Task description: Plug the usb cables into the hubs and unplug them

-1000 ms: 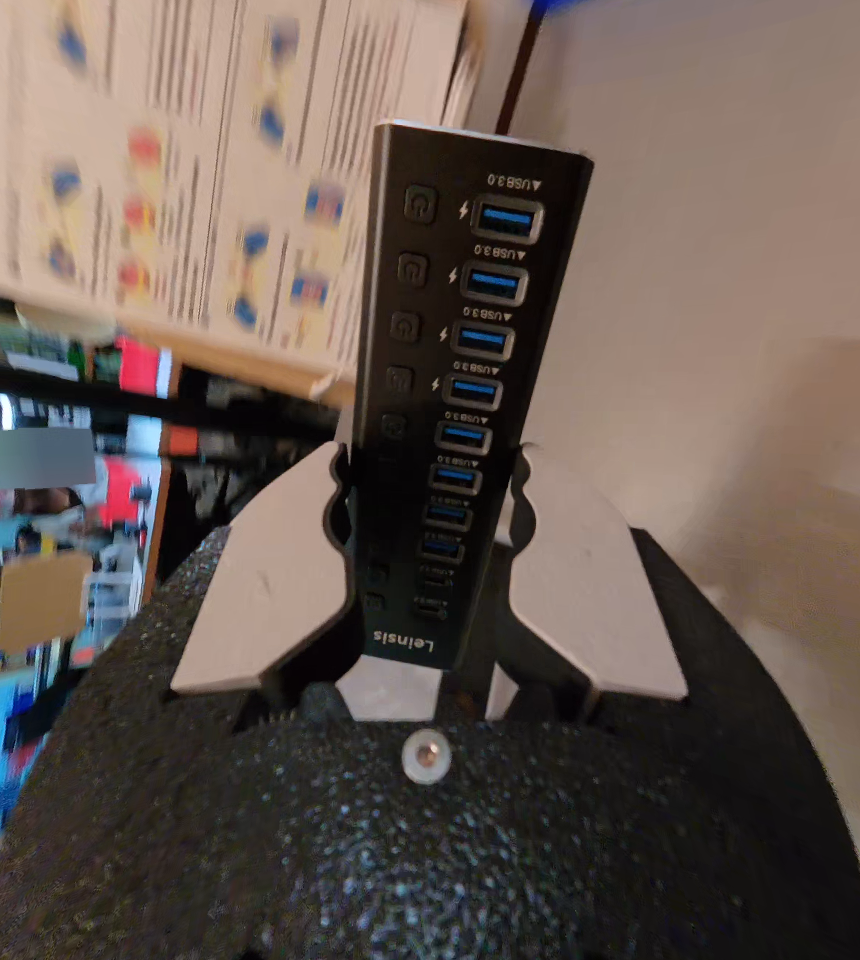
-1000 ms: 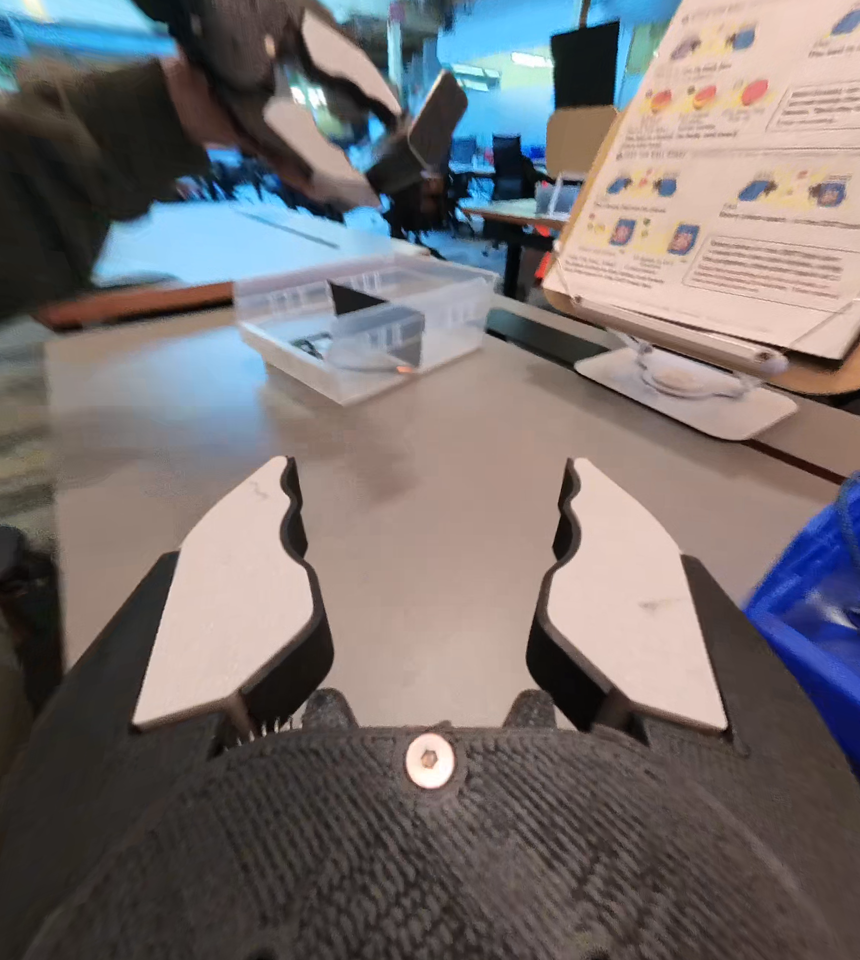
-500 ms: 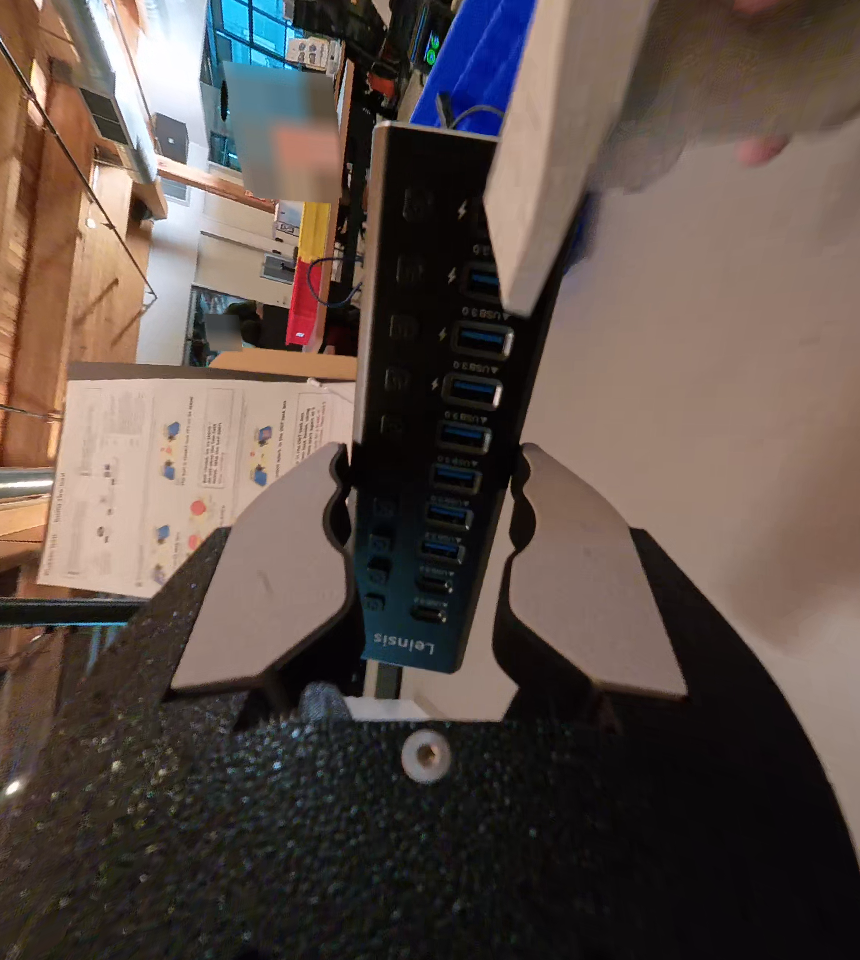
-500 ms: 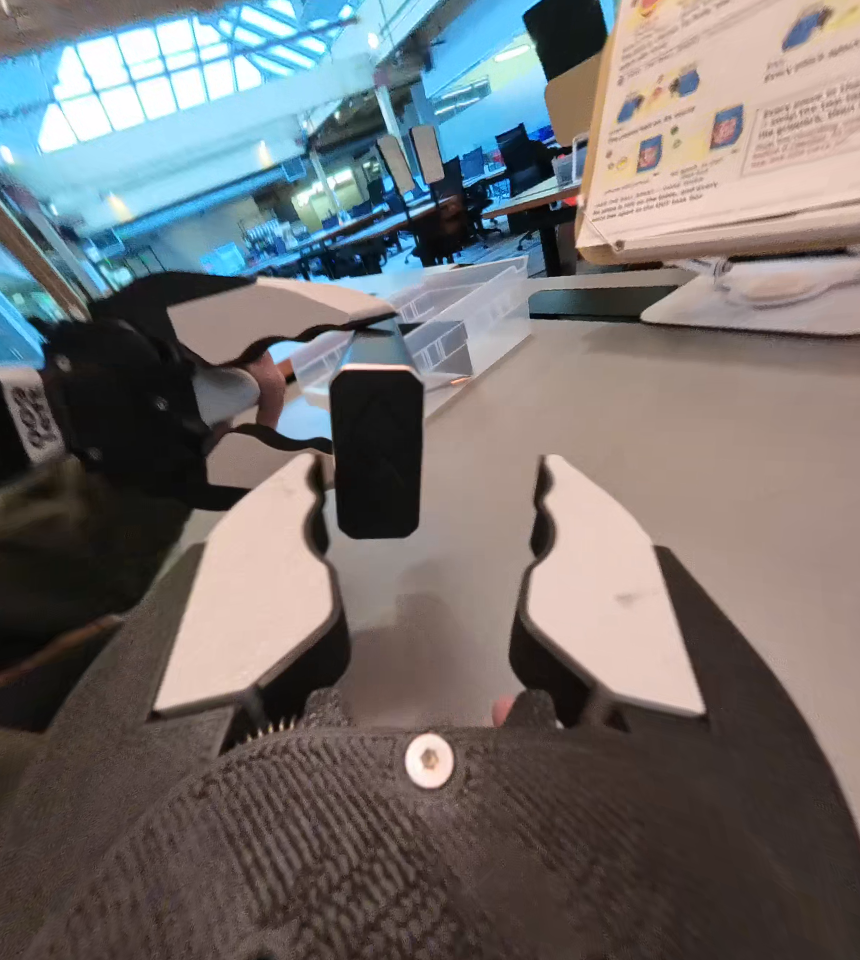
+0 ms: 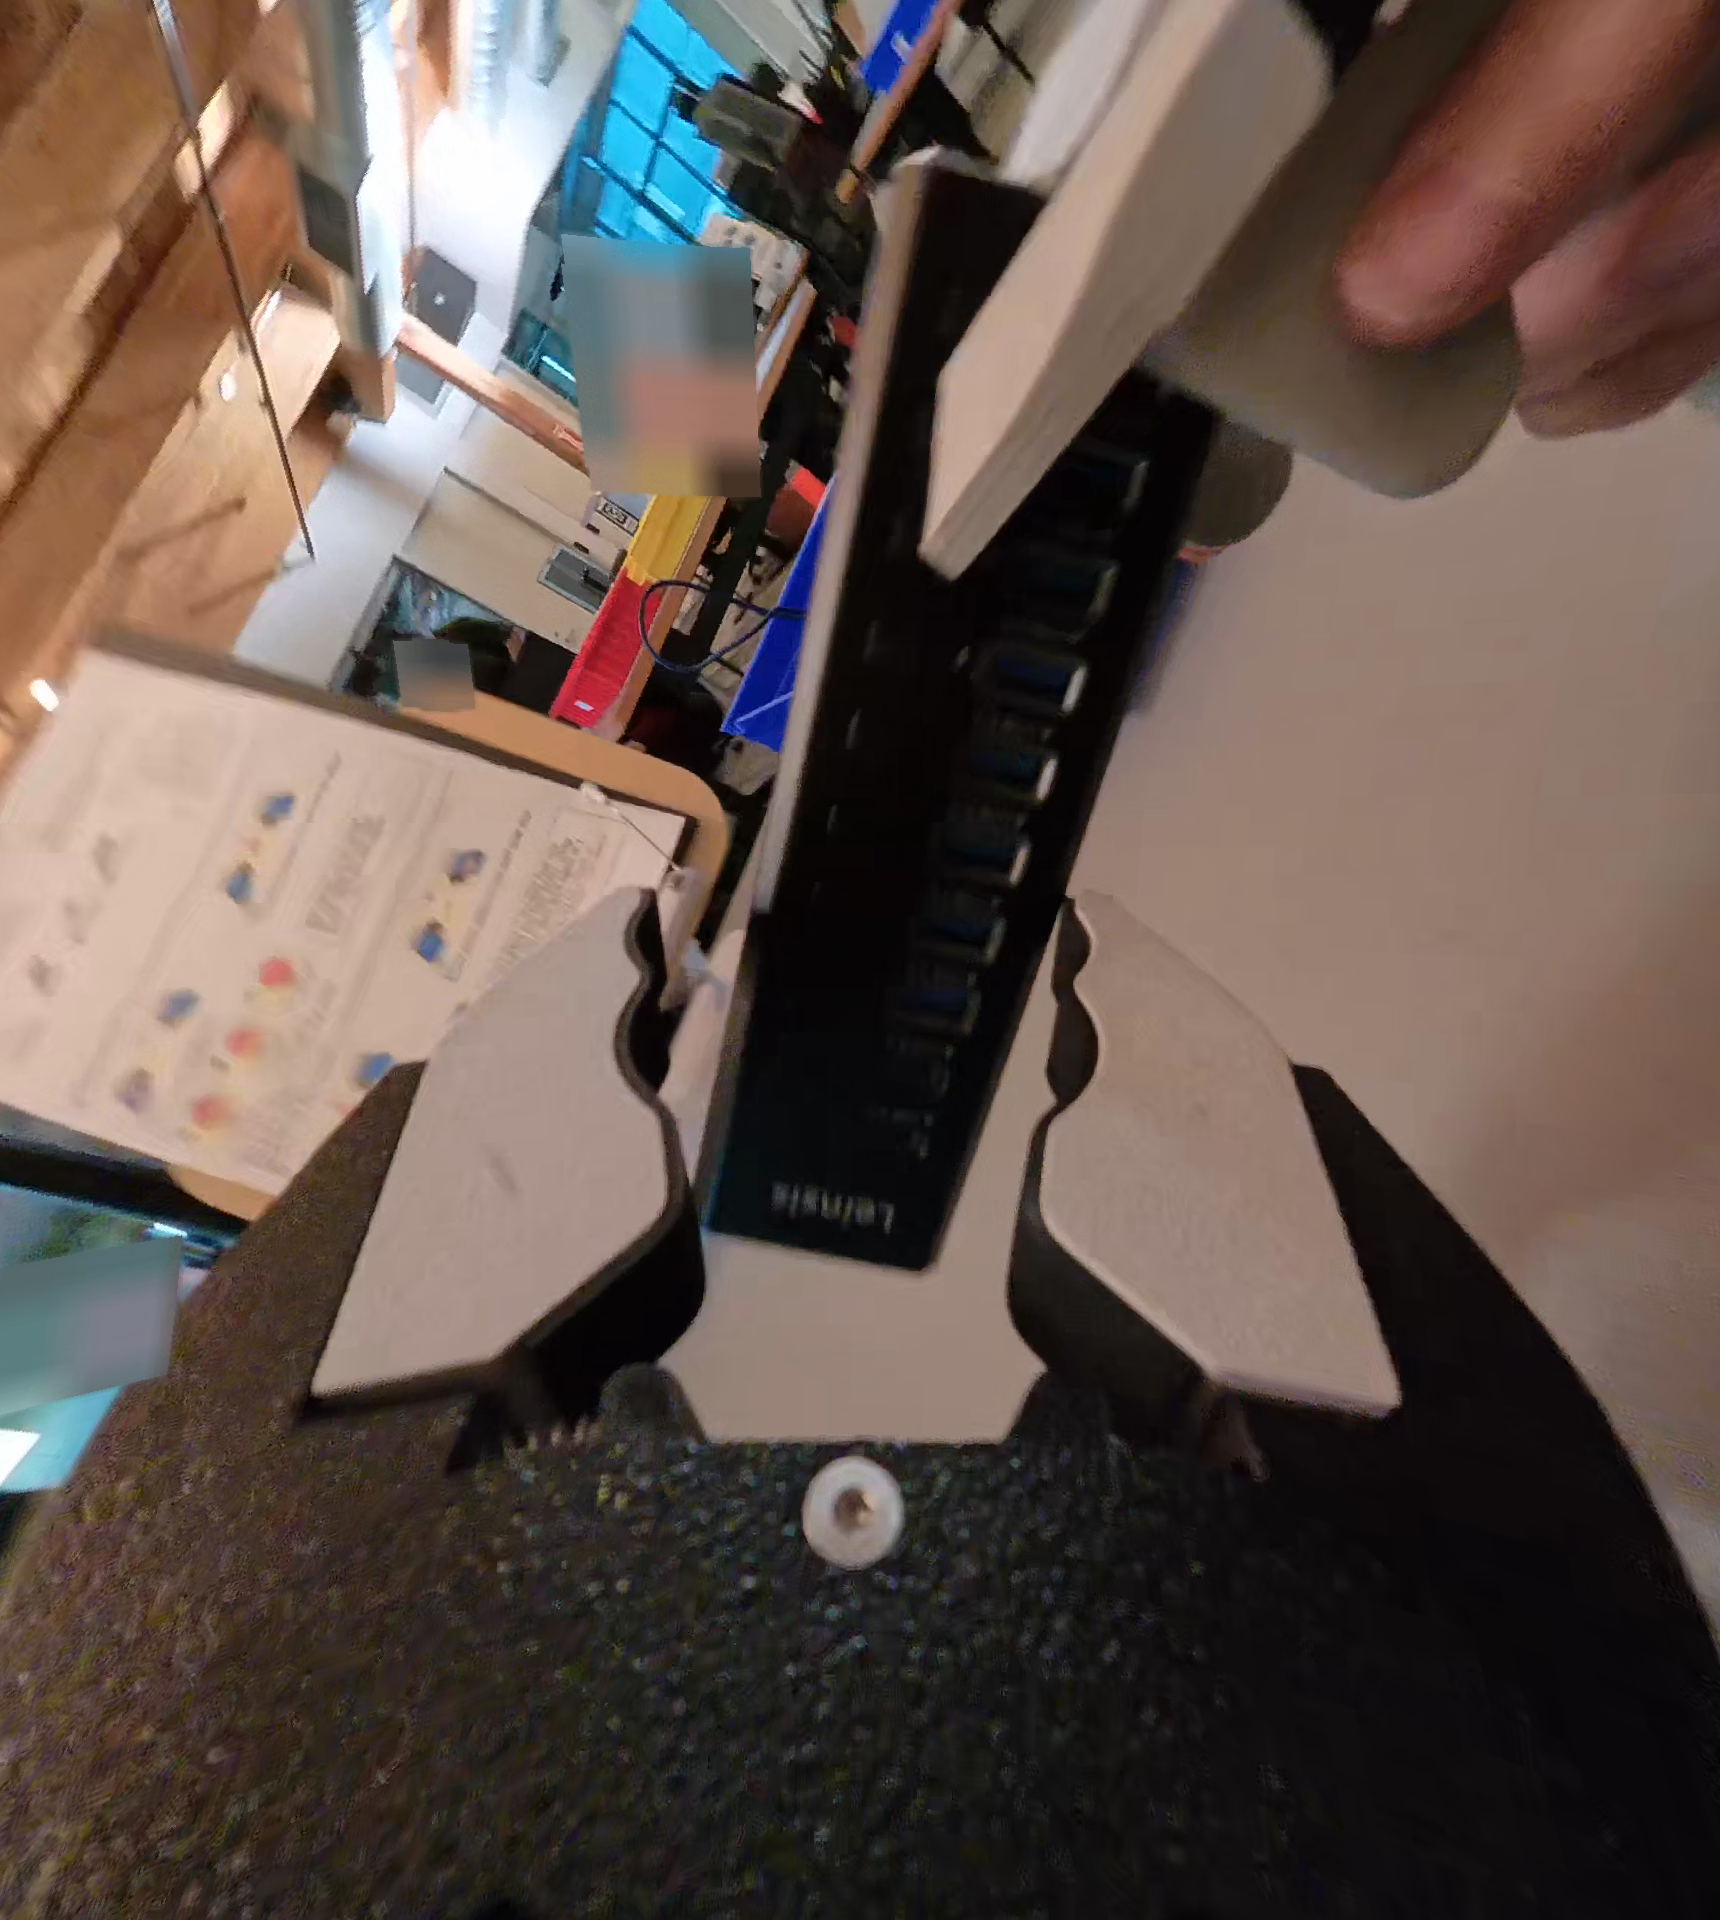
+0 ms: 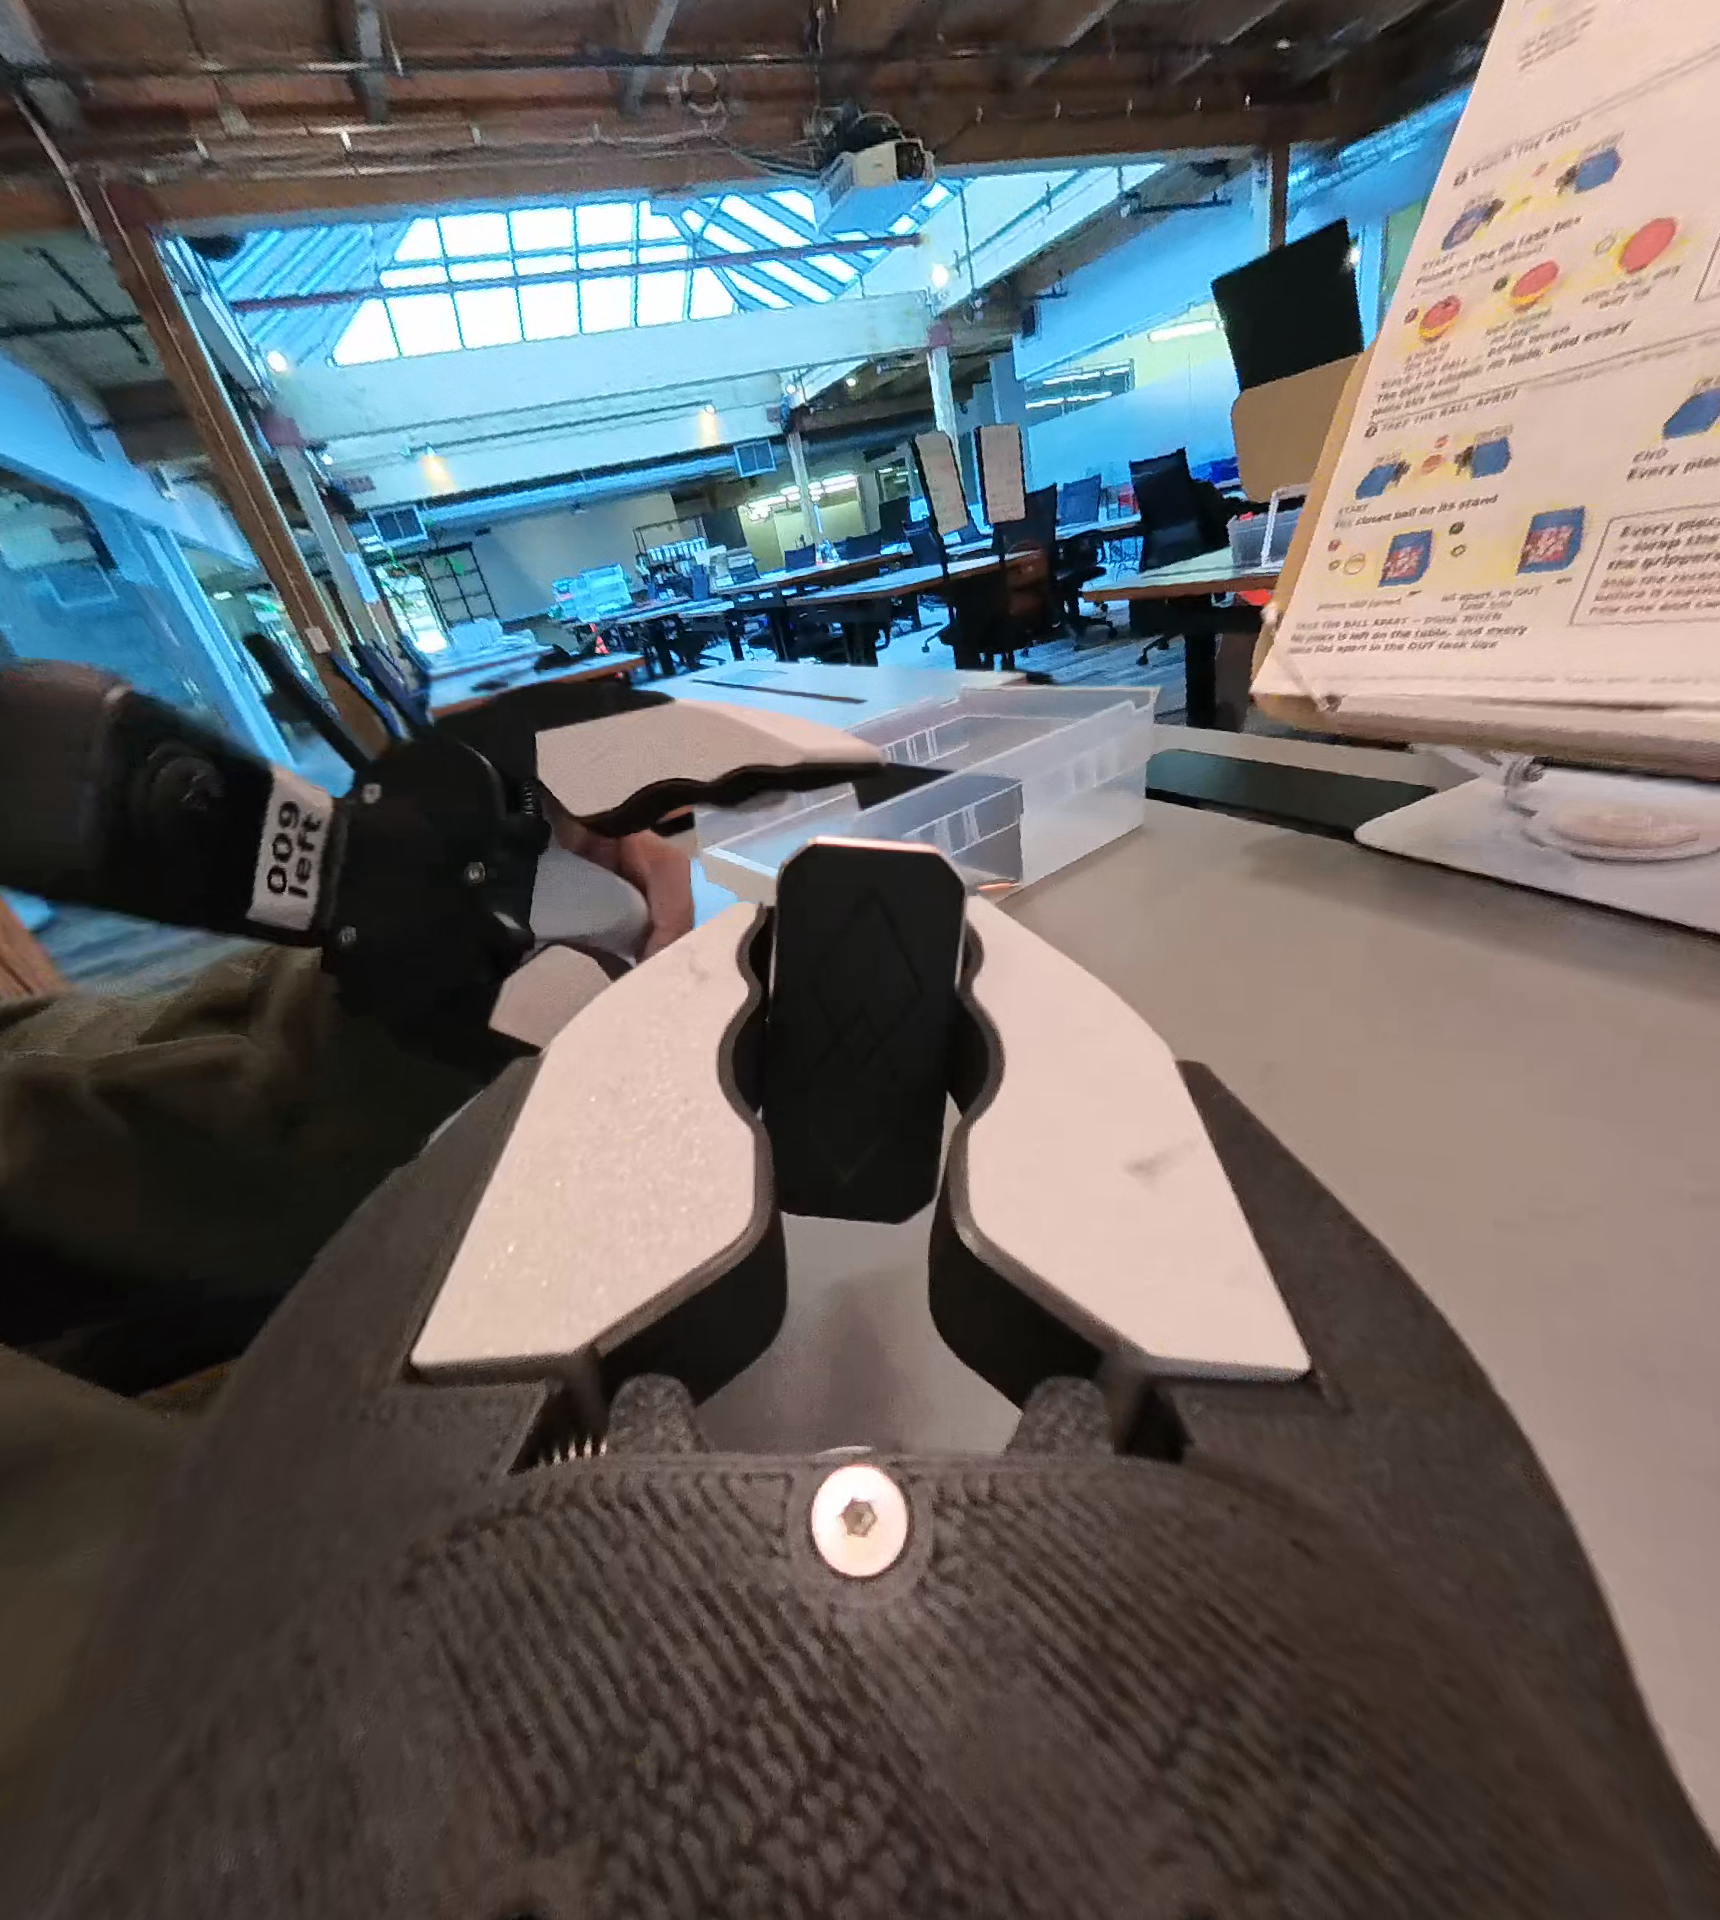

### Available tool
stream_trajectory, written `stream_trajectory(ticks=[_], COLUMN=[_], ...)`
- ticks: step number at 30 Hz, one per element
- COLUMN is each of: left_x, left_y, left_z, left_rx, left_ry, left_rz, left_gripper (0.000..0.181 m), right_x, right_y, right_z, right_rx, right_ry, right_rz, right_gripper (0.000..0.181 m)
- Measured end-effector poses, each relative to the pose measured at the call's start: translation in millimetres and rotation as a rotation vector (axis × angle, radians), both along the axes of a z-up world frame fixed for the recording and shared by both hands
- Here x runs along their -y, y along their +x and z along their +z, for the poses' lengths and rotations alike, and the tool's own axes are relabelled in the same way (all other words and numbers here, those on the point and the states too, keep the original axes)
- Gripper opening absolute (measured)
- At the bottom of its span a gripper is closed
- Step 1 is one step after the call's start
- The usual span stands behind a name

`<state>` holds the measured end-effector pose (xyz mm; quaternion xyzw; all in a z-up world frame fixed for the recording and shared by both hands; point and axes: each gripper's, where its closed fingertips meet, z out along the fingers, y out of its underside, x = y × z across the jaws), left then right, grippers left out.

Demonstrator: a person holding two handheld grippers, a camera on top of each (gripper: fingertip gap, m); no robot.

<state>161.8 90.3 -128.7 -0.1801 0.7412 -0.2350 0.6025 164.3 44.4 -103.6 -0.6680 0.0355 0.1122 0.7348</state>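
A long black USB hub (image 5: 939,831) with a row of blue ports points away from me in the left wrist view. My left gripper (image 5: 861,935) is open, with a gap between each finger and the hub's near end. My right gripper (image 6: 861,925) is shut on the hub's other end (image 6: 861,1039), which shows as a black end cap. One right finger (image 5: 1095,312) and the hand holding that gripper cover the hub's far ports. In the right wrist view, the left gripper (image 6: 420,831) sits behind the hub. No plug is in the visible ports.
A clear plastic tray (image 6: 991,790) stands on the grey table (image 6: 1407,1195) behind the hub. An instruction sheet on a white stand (image 6: 1562,416) is at the right, and also shows in the left wrist view (image 5: 264,935). A blue bin (image 5: 773,665) with a cable is farther off.
My right gripper has moved onto the hub's far end and shut on it. My left gripper has opened and let go of the near end.
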Motion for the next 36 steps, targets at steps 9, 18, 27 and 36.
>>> stream_trajectory(ticks=[9, 18, 27, 36], left_x=[-7.9, 7.5, 10.1, 12.9], left_y=[-29.3, -32.6, -41.8, -34.2], left_z=[-23.7, -2.5, 46.8, 51.4], left_rx=[-0.288, -0.257, -0.412, -0.704], left_ry=[-1.271, -1.428, -0.56, 0.035], left_rz=[-0.364, -0.685, -0.701, -0.677], left_gripper=[0.081, 0.033, 0.028, 0.027], right_x=[23.7, 21.5, 22.2, -9.9], right_y=[1.6, -3.9, -15.1, -24.8], right_z=[28.8, 14.7, -27.6, -50.6], right_rx=[-0.001, -0.136, -0.083, 0.255], right_ry=[0.062, 0.042, -0.079, -0.238], right_rz=[0.072, 0.2, 0.357, 0.151], right_gripper=[0.03, 0.029, 0.051, 0.043])
